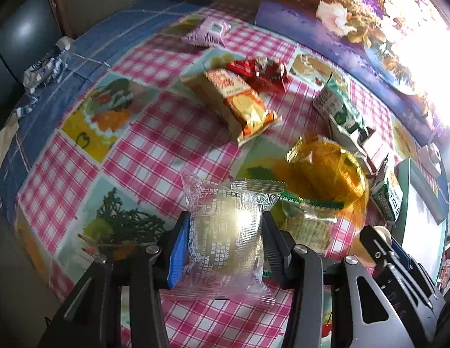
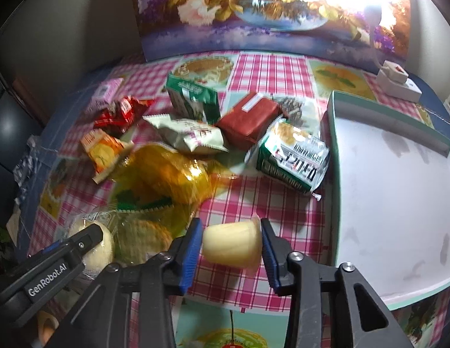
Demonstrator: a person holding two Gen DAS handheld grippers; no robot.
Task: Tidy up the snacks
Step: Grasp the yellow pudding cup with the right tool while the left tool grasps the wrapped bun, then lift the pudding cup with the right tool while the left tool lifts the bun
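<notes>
My left gripper (image 1: 225, 226) is shut on a clear-wrapped round pastry (image 1: 225, 232), held just above the checked tablecloth. My right gripper (image 2: 232, 237) is shut on a small yellow jelly cup (image 2: 232, 245), near the white tray (image 2: 399, 174) with a teal rim on its right. In the right wrist view the left gripper (image 2: 88, 240) shows at lower left with the pastry (image 2: 100, 243). In the left wrist view the right gripper's fingers (image 1: 379, 240) show at lower right. A loose pile of snacks lies beyond: an orange translucent bag (image 2: 169, 174), an orange cake pack (image 1: 239, 101), red packs (image 1: 262, 72), green cartons (image 2: 193, 98).
A pink pack (image 1: 207, 32) lies far back. A brown-red block (image 2: 248, 119) and a white-green pack (image 2: 294, 156) lie by the tray. A floral picture (image 2: 268, 14) stands at the table's back. A white box (image 2: 396, 81) sits behind the tray. Crumpled wrapper (image 1: 45, 69) lies on the blue cloth.
</notes>
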